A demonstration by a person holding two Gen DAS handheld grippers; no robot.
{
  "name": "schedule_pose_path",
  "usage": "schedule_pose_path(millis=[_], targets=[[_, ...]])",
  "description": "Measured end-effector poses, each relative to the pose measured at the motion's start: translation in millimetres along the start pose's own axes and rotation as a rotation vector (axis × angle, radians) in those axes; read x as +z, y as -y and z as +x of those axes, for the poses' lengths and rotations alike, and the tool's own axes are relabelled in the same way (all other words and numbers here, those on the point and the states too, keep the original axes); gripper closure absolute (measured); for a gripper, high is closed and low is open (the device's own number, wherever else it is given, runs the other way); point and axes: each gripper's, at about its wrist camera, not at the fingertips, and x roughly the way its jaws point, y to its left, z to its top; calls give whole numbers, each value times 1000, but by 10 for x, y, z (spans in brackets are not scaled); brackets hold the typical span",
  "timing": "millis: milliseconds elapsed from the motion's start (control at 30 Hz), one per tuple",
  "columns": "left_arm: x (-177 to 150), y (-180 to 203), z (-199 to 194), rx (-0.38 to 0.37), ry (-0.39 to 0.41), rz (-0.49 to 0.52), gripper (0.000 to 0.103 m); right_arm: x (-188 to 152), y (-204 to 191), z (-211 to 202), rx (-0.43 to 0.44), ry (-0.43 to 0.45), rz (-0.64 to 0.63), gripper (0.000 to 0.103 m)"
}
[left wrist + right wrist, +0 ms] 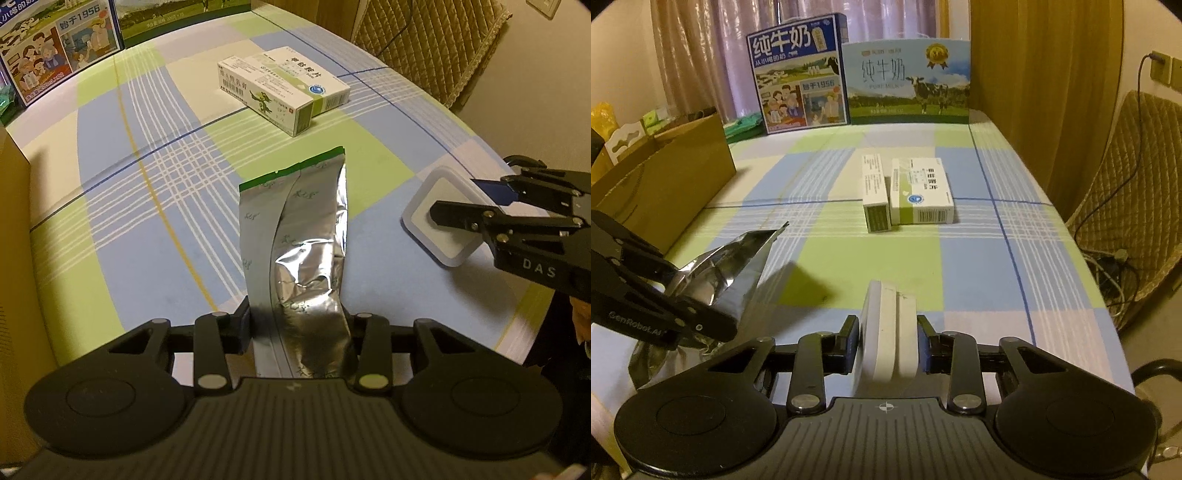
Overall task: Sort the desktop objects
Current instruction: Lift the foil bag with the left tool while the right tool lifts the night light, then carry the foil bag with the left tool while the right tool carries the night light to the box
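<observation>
the left gripper has its jaws clenched on a silver foil pouch, low centre of frame, lifted off the checked surface, likely for carrying. the right gripper clamps a white flat case on edge. two medicine boxes lie paired mid-frame, seemingly already grouped.

Table w/ plaid cloth in green, blue & white. Two medicine boxes lie side by side, touching, near mid-table. At far edge two milk cartons stand upright; cardboard box along left side.
</observation>
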Motion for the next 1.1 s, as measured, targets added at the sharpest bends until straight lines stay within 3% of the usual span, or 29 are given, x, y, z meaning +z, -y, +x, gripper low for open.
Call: schedule_pose_path(millis=[433,1100], targets=[[-45,9,-290,-3,28,-15,68,6,-181,-317,17,35,-5,74],[-22,-170,-1071,-18,117,-45,68,511,-740,-597,82,168,-93,74]])
